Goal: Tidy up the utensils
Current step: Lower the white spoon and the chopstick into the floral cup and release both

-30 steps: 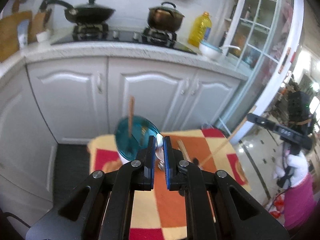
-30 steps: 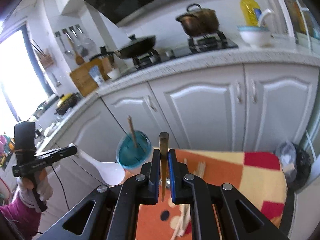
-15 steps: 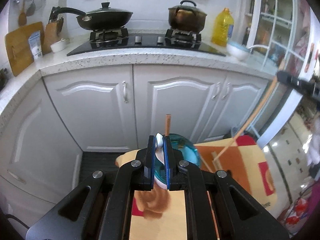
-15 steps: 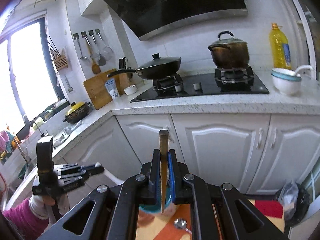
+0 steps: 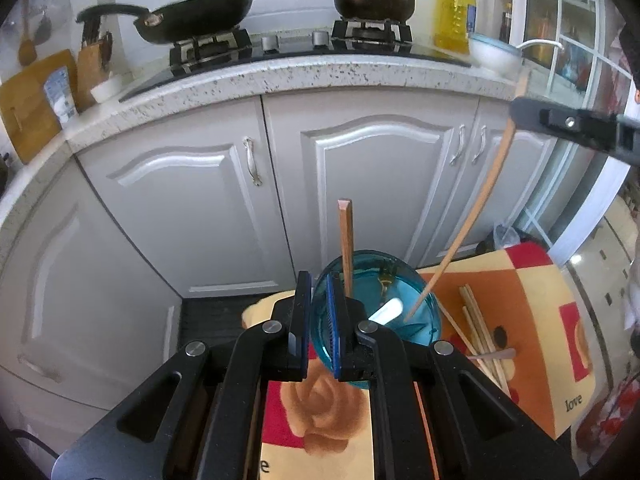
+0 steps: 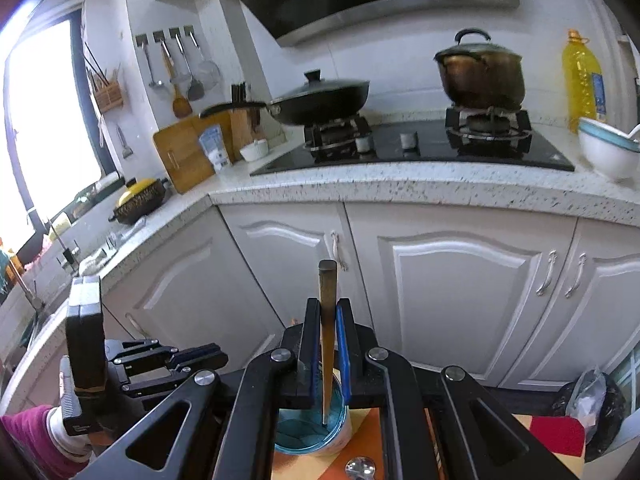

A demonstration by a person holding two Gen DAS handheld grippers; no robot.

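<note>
A blue glass cup (image 5: 376,308) stands on a checked cloth (image 5: 532,320) with one wooden chopstick (image 5: 345,248) upright in it. My left gripper (image 5: 318,312) sits at the cup's near rim, shut on a white spoon (image 5: 386,312). The spoon's white end shows inside the cup; the pads hide its handle. My right gripper (image 6: 328,320) is shut on a brown chopstick (image 6: 327,300), and from the left wrist view that held chopstick (image 5: 472,216) slants down with its tip inside the cup. The left gripper (image 6: 222,354) shows at the left of the right wrist view.
Loose chopsticks (image 5: 476,328) and a metal spoon (image 6: 360,468) lie on the cloth right of the cup. White cabinet doors (image 5: 380,184) stand close behind. A bagged bin (image 6: 592,396) sits on the floor at right. A gloved hand and magenta sleeve (image 6: 24,440) hold the left gripper.
Both grippers have closed in on the cup. The held chopstick's tip has come down into it, and the white spoon has gone from above the left fingertips into the cup.
</note>
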